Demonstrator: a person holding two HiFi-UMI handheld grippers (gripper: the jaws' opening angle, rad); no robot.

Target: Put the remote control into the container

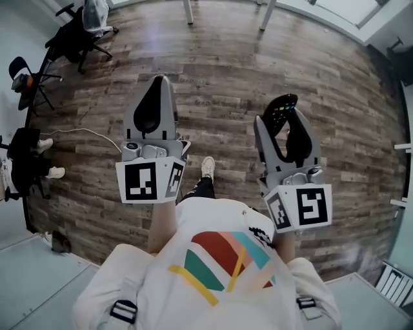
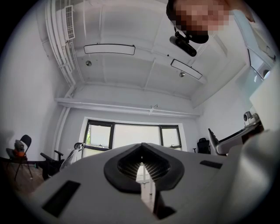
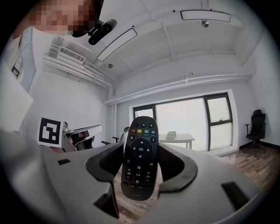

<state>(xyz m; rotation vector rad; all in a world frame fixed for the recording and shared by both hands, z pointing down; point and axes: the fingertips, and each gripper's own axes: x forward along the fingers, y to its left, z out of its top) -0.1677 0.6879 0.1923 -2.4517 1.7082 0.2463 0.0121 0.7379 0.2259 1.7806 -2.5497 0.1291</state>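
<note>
A black remote control [image 3: 139, 131] with coloured buttons stands upright between the pads of my right gripper [image 3: 141, 148], which is shut on its sides. In the head view the remote [image 1: 282, 105] sticks out past the right gripper [image 1: 281, 120], held above the wood floor at the right. My left gripper [image 1: 159, 82] is at the left at about the same height, with its jaws closed to a point and nothing in them. In the left gripper view its pads [image 2: 131, 164] meet at the tip, facing a window and the ceiling. No container shows in any view.
Plank floor [image 1: 219, 77] lies below both grippers. Office chairs [image 1: 80, 32] stand at the back left, table legs [image 1: 264, 13] at the back, and a white cable [image 1: 84, 132] runs along the floor at the left. A white table [image 3: 177, 140] and a black chair [image 3: 256, 124] stand by the window.
</note>
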